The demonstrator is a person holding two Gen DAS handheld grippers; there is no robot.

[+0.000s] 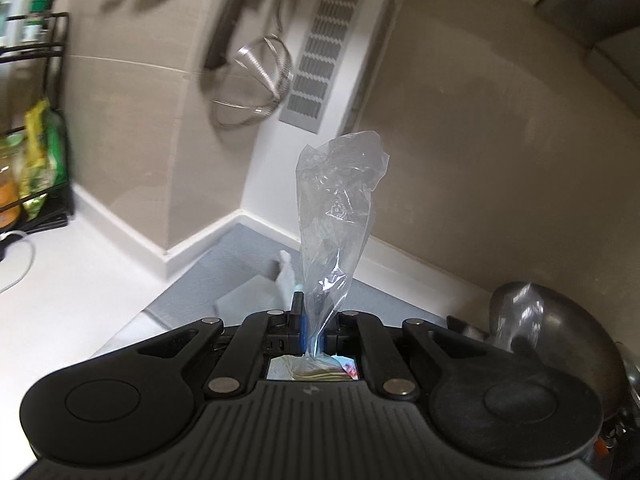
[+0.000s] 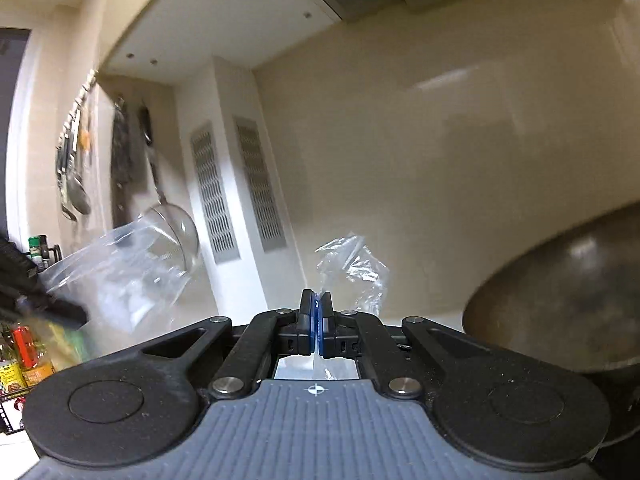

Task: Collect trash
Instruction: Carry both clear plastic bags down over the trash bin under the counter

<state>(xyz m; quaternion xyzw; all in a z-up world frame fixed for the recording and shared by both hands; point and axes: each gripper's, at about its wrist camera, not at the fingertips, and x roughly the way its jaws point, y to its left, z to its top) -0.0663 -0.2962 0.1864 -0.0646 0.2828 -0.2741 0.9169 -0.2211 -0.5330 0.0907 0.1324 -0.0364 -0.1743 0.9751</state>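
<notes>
We held the clear plastic bag [image 1: 336,216] clamped in both the left claw [image 1: 310,320] and the right claw [image 2: 316,312], above the surface [image 1: 80,280].

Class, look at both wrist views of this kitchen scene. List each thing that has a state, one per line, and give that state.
left gripper: shut on a clear plastic bag.
clear plastic bag: crumpled, pinched at both ends, held above the counter.
right gripper: shut on the bag's other edge.
strainer: hanging on the wall.
wok: upright; contents cannot be seen.
wall vent: fixed slats.
</notes>
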